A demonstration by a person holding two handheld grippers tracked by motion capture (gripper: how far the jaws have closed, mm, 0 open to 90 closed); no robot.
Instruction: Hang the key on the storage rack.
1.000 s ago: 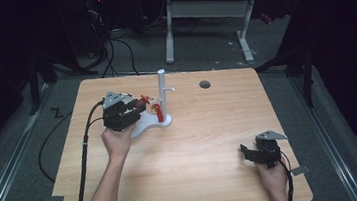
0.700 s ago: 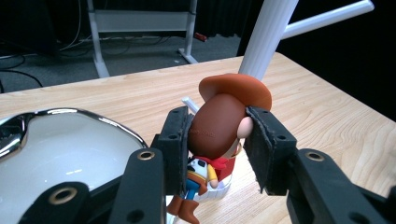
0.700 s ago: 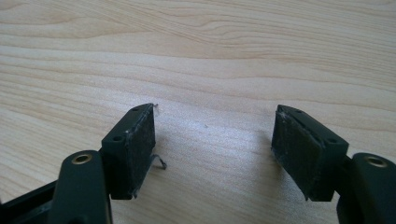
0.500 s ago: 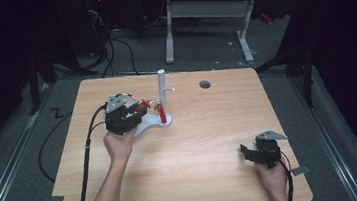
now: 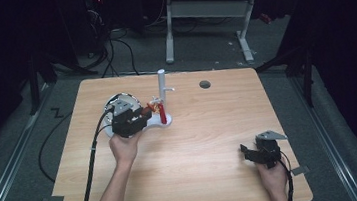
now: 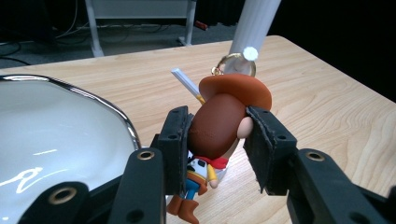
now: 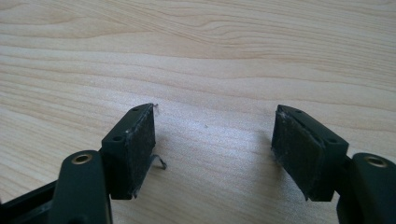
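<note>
One cowboy keychain (image 6: 219,121) clamped in left gripper (image 6: 215,135), ring at stand's peg (image 6: 250,52); next, hook or unhook; right gripper (image 7: 214,140) open, idle.

The cowboy figure (image 6: 219,126) had a brown head, an orange-brown hat, a red scarf, a yellow shirt, blue trousers and brown boots. Its key ring (image 6: 232,63) was golden. The stand (image 5: 162,84) was white, and so was its peg (image 6: 251,52). The bowl (image 6: 56,126) was white with a shiny silver rim. The desk (image 5: 209,127) was light wood with a wavy grain. Both hand-held grippers, left (image 6: 217,135) and right (image 7: 215,140), were black.
</note>
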